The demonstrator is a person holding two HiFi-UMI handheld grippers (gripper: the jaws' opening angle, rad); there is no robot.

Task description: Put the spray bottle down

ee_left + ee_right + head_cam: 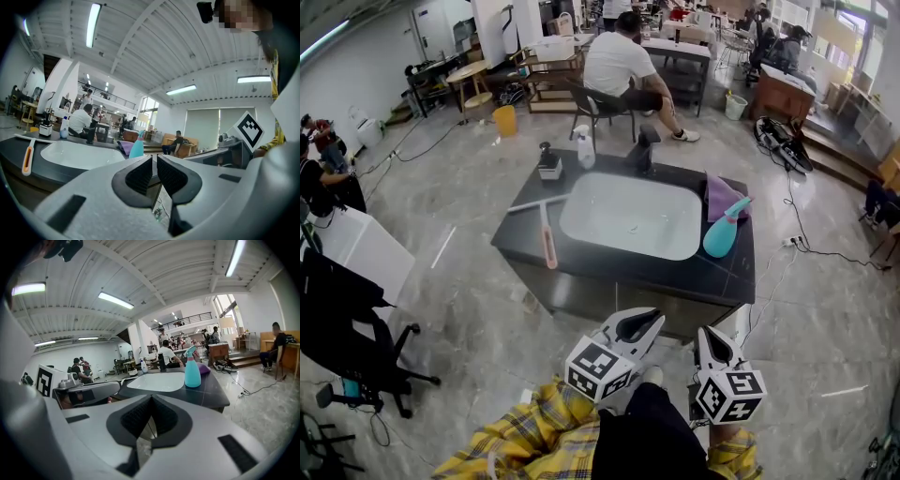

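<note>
A teal spray bottle stands upright on the right end of the black counter, just in front of a purple cloth. It also shows in the left gripper view as the teal bottle and in the right gripper view as the teal bottle. Both grippers are held low in front of the counter, well short of the bottle. My left gripper is shut with nothing in it, pads together. My right gripper is also shut and empty.
A white sink basin fills the counter's middle, with a black faucet behind it. An orange-handled squeegee, a soap dispenser and a white spray bottle sit on the left part. A seated person is beyond; an office chair stands at left.
</note>
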